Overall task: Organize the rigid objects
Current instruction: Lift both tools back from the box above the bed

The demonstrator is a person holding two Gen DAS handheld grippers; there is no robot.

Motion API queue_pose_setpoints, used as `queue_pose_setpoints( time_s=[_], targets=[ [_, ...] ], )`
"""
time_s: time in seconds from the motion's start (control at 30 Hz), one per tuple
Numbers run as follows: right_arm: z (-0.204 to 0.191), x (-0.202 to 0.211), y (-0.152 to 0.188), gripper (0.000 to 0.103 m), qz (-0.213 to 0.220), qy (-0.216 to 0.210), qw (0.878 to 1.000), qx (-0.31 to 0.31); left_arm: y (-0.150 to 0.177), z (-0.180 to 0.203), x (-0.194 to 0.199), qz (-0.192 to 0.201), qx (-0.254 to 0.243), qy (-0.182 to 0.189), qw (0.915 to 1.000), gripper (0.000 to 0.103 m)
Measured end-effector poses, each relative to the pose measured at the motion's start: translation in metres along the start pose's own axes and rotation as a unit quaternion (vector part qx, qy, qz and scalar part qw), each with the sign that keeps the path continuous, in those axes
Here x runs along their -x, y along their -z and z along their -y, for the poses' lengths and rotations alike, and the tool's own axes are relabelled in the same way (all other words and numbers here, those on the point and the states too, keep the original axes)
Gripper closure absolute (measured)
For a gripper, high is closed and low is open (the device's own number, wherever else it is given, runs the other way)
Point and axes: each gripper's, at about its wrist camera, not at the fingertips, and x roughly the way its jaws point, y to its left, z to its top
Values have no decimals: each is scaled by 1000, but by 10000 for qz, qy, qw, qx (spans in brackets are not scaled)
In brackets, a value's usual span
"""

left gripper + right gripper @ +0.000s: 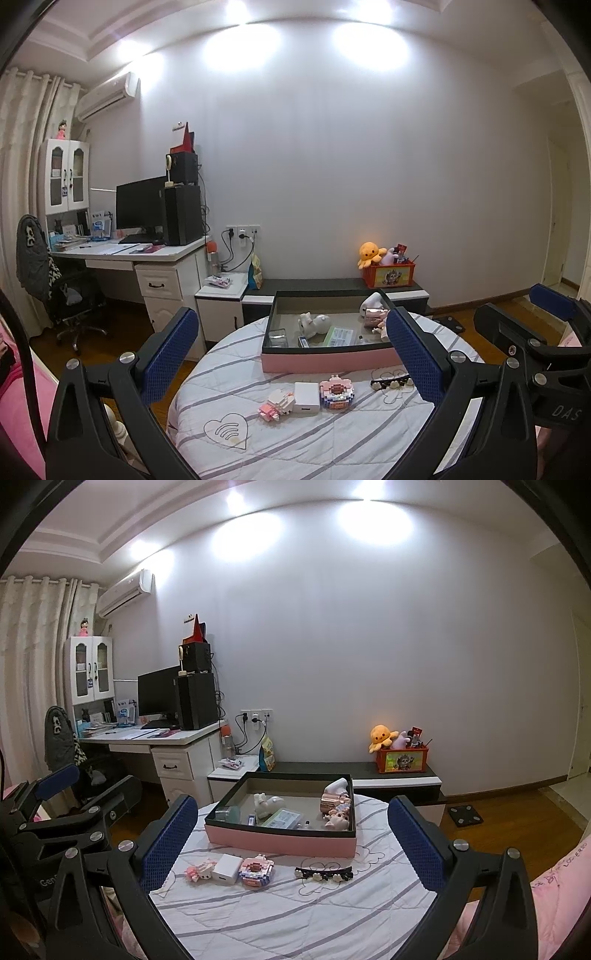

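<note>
My left gripper (295, 354) is spread wide with nothing between its blue pads, and my right gripper (291, 842) is spread just as wide and empty too; both hover above the near edge of the round table (280, 446) with its striped quilted cover. Ahead of my left jaws, in a row on the cloth, lie a small pink block figure (276, 405), a white charger (306, 398) touching it, and a pink-and-purple block camera (337, 394) just beside that. Ahead of my right jaws, slightly toward the right pad, lies a black hair clip (323, 873) with pale beads. Beyond the row sits the pink box (280, 843), open, holding small toys and packets. Far back, an orange octopus plush (382, 737) rests by a red basket (402, 760).
</note>
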Motion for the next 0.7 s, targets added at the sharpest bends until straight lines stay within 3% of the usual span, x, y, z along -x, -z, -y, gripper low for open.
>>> queue_pose_setpoints(
  time_s=[0.23, 0.4, 0.53, 0.7],
  targets=[
    [3, -17, 5, 0, -210, 25, 9998, -26, 10, 2, -27, -300, -55, 6, 9995, 0],
    [7, -43, 18, 0, -548, 22, 9985, -25, 32, 2, -59, -823, -145, 89, 9965, 0],
    [12, -70, 37, 0, -956, -40, 9954, -61, 57, -2, -91, -1438, -54, 249, 9893, 0],
    [16, -105, 65, 0, -1508, -80, 9885, -41, 94, -11, -131, -2229, 107, 442, 9738, 0]
  ],
)
